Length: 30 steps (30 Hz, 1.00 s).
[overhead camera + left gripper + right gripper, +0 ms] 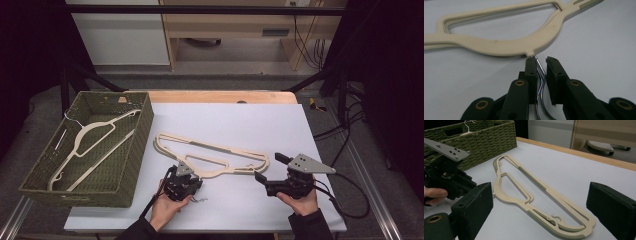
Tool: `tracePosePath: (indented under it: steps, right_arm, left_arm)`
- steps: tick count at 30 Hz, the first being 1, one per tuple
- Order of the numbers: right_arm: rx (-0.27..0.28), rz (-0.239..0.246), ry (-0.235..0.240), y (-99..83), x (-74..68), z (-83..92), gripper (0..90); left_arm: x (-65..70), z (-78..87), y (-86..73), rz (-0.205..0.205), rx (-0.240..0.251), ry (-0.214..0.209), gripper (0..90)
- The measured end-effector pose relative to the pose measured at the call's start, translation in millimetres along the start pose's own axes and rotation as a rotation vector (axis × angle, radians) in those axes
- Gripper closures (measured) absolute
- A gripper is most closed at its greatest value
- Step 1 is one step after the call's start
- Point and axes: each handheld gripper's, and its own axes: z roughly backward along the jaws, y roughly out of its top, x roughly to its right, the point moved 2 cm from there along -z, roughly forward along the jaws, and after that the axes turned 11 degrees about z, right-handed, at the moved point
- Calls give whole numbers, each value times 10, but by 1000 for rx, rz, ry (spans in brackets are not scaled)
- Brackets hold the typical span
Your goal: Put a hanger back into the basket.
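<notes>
Hook (539, 72) sits between our left hand-held gripper's (541, 62) spread jaws; next we pinch; right hand-held gripper (266, 168) waits spread.

A data-recording workspace, more lab than home: a white-topped table (280, 125) with a wooden far edge stands inside a frame of black struts (200, 9), ringed by dark curtains. Black cables (307, 45) hang against light wooden furniture (235, 25) at the back and more trail over the grey carpeted floor (210, 80) on the right, while a person's hands (165, 207) reach in from below holding camera-bearing grippers. The props are household goods, a woven green basket (130, 165) and cream plastic hangers (210, 152), laid out on an otherwise bare surface.
</notes>
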Motion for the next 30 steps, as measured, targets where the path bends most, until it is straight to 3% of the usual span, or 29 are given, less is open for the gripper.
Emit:
tracePosePath:
  steps: [9,11,17,20,23,29,30]
  right_arm:
    - [3,0,0,4,0,3,75]
    - [5,1,0,7,-2,5,76]
    - [4,0,1,5,-5,-1,76]
    - [4,1,2,5,-8,-1,76]
    - [7,1,2,10,-5,7,76]
    - [6,2,4,11,-5,16,77]
    - [7,3,3,12,-5,15,78]
  left_arm:
    - [-26,19,14,23,0,-34,798]
    - [-29,34,22,24,11,-27,806]
    - [-18,25,9,-3,-9,-8,848]
    - [-40,37,17,2,-23,-6,858]
    - [-57,57,18,-10,-25,18,863]
    - [-112,95,2,5,-19,43,858]
    - [-119,81,5,19,-10,47,813]
